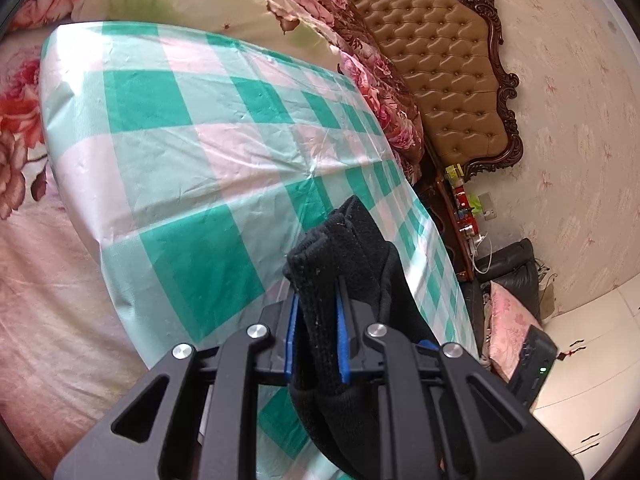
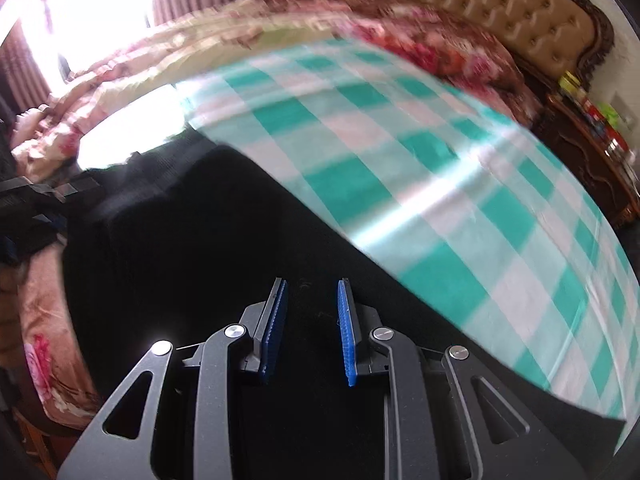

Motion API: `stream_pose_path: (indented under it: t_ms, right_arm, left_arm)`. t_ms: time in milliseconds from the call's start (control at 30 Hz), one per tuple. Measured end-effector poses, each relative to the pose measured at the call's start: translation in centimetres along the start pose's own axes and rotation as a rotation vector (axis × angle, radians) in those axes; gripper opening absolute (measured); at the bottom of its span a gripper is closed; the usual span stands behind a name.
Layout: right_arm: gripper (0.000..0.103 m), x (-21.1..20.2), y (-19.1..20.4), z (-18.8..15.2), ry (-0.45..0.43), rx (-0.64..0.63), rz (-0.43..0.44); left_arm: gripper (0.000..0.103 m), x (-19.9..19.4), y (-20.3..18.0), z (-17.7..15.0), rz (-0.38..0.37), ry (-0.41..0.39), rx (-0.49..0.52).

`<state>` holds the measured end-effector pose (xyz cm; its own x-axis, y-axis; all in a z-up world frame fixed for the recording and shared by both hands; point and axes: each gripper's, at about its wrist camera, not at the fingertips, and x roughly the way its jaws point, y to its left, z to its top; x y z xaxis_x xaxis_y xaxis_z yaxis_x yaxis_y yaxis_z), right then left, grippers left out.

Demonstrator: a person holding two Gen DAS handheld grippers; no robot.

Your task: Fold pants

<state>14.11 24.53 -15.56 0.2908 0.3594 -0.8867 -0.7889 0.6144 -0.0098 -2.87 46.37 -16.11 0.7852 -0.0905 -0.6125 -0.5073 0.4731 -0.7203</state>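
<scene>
- Pinching a bunched wad of the black pants [image 1: 340, 264], the left gripper [image 1: 318, 316] has its blue pads [image 1: 293, 340] pressed on the cloth from both sides; jaws nearly together, w/ only the fabric's thickness between.
- Judged reason: the bunch looks like a hem or waistband end, lifted clear of the bed so it can be carried over for a fold. The rest of the garment hangs down out of frame below the left gripper.
- Right gripper [image 2: 312, 320]: jaws drawn close, blue pads [image 2: 347, 336] w/ a narrow gap. Black cloth fills the view between & behind them, so probably a thin layer is nipped, but black on black hides the contact – can't tell for sure what it holds.
- Pants [image 2: 168, 248] in the right view spread as one dark sheet over the near-left part of the cloth, edges readable only against the check pattern. No seams, legs or folds can be made out.
- Check cloth [image 1: 180, 132], green & white, lies over the bed as a work surface; creased, glossy.
- Right view is smeared w/ motion blur, plus window glare top left washes out that corner.
- Farther: floral quilt [image 1: 372, 80] heaped along the far side, then the tufted headboard [image 1: 440, 60] against the wall.
- Nightstand [image 1: 460, 216] clutter beside it too small to identify.
</scene>
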Motion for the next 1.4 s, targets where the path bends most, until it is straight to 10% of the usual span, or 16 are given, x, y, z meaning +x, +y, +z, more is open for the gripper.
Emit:
stream_pose_path:
  t_ms: [300, 567, 800, 967, 1100, 1200, 1400]
  right_arm:
    - [0.017, -3.7, -6.8, -2.9, 0.038, 0.306, 0.273]
    - [0.017, -9.4, -15.9, -10.6, 0.015, 0.593, 0.370]
    - [0.017, -10.7, -18.1, -16.0, 0.030, 0.720, 0.493]
    - [0.018, -9.7, -18.3, -16.4, 0.056, 0.783, 0.596]
    - [0.066, -8.6, -17.1, -15.2, 0.074, 0.833, 0.759]
    - [0.071, -8.3, -16.7, -14.2, 0.054, 0.855, 0.887]
    - [0.073, -7.2, -14.8, -11.1, 0.083, 0.806, 0.879]
  left_arm:
    - [0.015, -3.5, -13.1, -4.2, 0.230, -0.112, 0.536]
    - [0.012, -0.1, -25.0, -19.9, 0.331, -0.182, 1.138]
    - [0.011, 6.0, -24.3, -32.6, 0.407, -0.176, 1.500]
    - [0.011, 7.0, -23.5, -33.6, 0.426, -0.183, 1.518]
    - [0.011, 6.5, -23.9, -32.3, 0.406, -0.199, 1.471]
    - [0.011, 6.2, -24.0, -32.2, 0.395, -0.198, 1.450]
    - [0.011, 4.8, -24.9, -32.5, 0.375, -0.259, 1.460]
